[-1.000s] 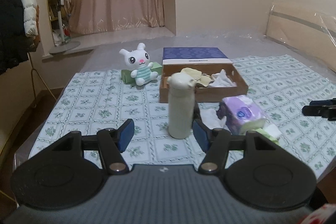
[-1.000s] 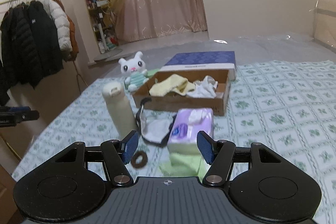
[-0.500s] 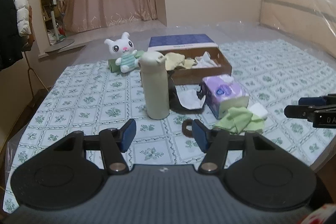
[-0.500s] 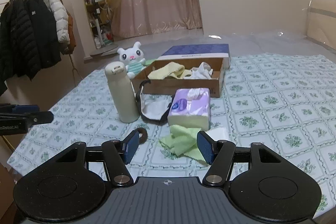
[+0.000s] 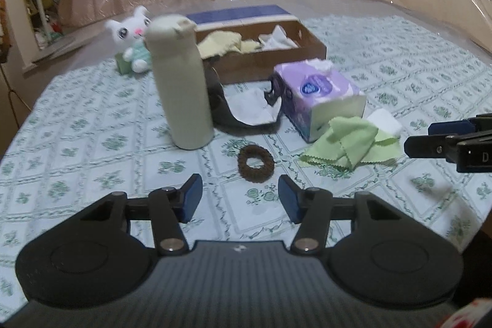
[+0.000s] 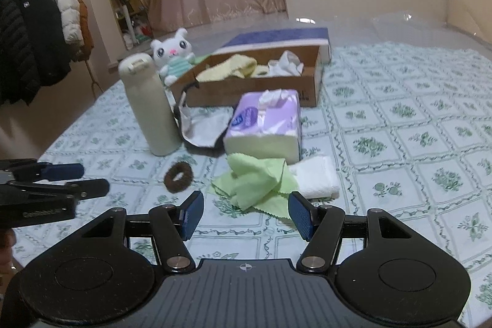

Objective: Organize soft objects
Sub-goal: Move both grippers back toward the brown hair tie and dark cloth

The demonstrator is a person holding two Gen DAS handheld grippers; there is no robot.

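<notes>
**Soft things lie on the flowery cloth, both grippers hang over them**

The soft things sit on a big bed covered with a white cloth with green flowers. At the far side is a brown cardboard box, open on top. Inside it lie a pale yellow cloth and a crumpled white cloth. A white bunny toy in a green striped shirt sits just beside the box's left end.

In front of the box stands a tall cream bottle, upright. Next to it lies a black and white face mask, touching a purple pack of tissues. In front of the pack is a crumpled light green cloth, and a folded white towel touches the cloth's right edge. A small brown fuzzy hair ring lies flat on the cloth, near the bottle.

The left gripper hangs just before the hair ring. Its jaws have just been closing a little, but they are spread apart with nothing between them. The right gripper hangs over the near edge of the green cloth. Its jaws are spread and hold nothing.
</notes>
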